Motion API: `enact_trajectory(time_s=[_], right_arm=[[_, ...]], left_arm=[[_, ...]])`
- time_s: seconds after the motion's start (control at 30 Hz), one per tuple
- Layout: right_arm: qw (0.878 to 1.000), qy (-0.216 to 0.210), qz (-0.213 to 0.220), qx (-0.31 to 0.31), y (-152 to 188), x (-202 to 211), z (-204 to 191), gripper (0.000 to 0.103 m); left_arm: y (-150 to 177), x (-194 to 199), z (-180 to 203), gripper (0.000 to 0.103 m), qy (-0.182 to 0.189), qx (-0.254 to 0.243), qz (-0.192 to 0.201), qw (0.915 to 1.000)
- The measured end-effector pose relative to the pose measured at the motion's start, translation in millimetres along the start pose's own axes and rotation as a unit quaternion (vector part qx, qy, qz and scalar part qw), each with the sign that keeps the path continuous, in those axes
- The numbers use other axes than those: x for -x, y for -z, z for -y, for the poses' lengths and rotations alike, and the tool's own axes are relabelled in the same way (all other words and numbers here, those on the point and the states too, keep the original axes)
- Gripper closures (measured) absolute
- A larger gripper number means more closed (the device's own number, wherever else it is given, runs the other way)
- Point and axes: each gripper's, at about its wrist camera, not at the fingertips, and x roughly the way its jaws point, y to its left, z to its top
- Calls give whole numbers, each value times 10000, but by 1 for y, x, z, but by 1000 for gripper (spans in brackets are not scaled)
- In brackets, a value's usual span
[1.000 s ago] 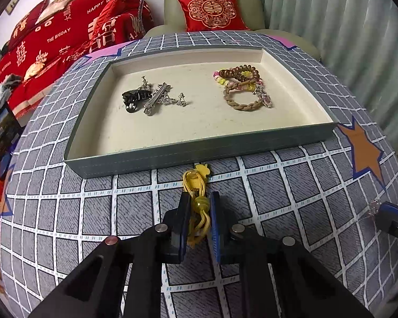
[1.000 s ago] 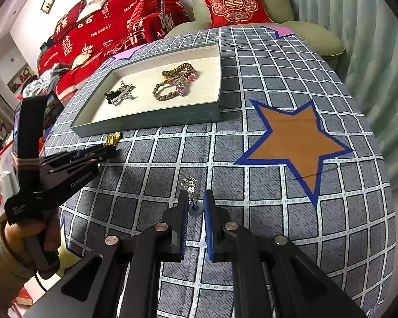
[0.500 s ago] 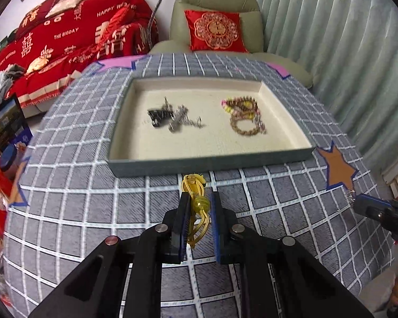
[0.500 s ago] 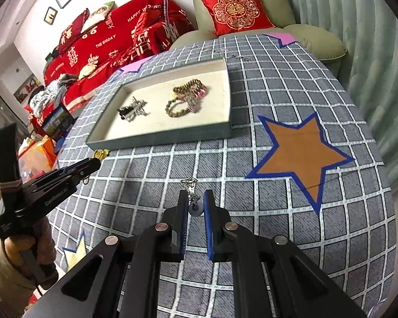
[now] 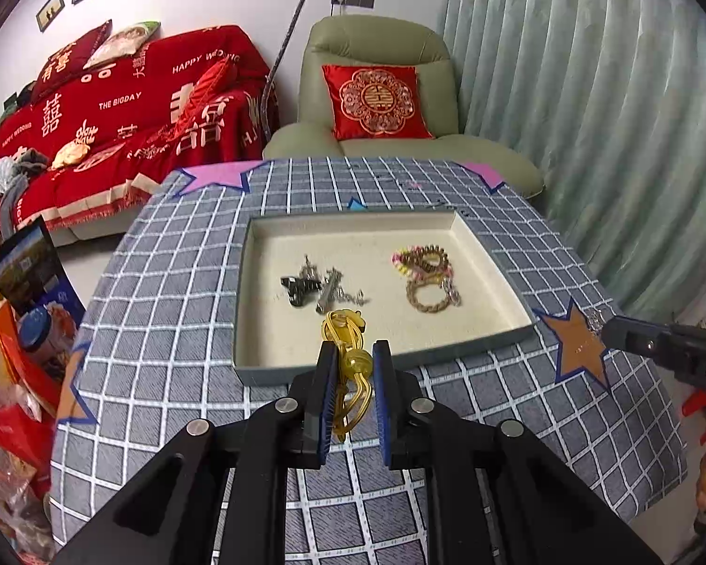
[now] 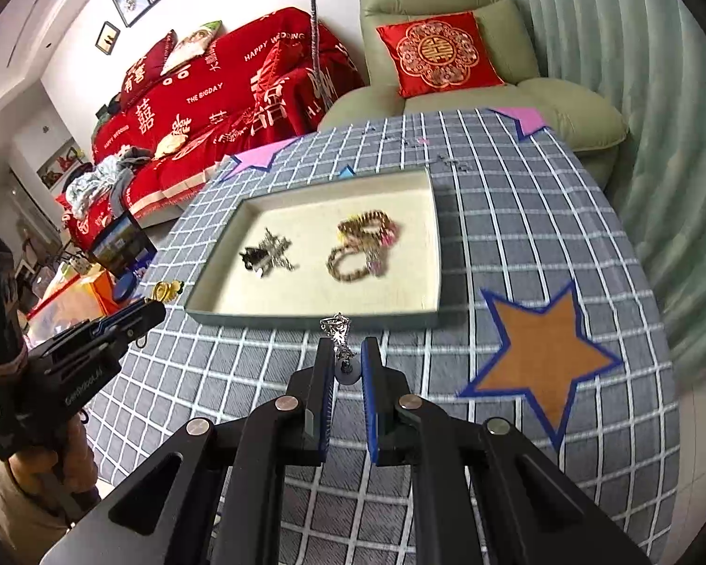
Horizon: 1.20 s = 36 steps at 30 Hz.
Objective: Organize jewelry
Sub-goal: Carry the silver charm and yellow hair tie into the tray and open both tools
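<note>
**Both pieces lifted, tray ahead**

My left gripper (image 5: 351, 362) pinches the yellow hair tie (image 5: 348, 367), its loops dangling past the fingertips with the tray (image 5: 475, 348) just beyond. My right gripper (image 6: 345, 362) is pressed together on the silver earring (image 6: 338, 329), which sticks up ahead of the tips, short of the tray's near wall. Inside lie the dark clip and silver pieces (image 5: 317, 287) and, to their right, the bracelets (image 5: 426, 278).

I judge the earring's grip slight; a jolt could shake it loose onto the checked cloth (image 6: 517, 235). The hair tie's slack loops might catch the tray wall. Tiny specks on the cloth beyond the tray are too small to identify.
</note>
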Motion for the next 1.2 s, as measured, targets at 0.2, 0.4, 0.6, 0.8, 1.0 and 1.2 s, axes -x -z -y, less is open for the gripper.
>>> enact_trajectory(time_s=[0.2,0.4,0.6,0.8,1.0,1.2], right_arm=[[10000,-41,39,-73,-22,-6,0,91],[9998,-92,-11,-190,-40,-20,3,91],[9998,-81,-95,-173,-56,-40,4,91],[9993,-95,-247,-278,-70,-69,14,91],[9987,-112,-333,-362,-82,-97,25,91],[9976,-148,-504,-452,-86,-128,30,91]], left_arm=[[-10,0,0,79,-69,-83,116,9999],[-21,-16,-2,79,-152,-81,71,9998],[-32,-36,-5,79,-219,-46,-6,9997],[-44,-70,-11,79,-351,20,-137,9993],[-51,-101,-20,79,-371,242,-315,9985],[-49,-131,-19,79,-417,276,-557,9972]])
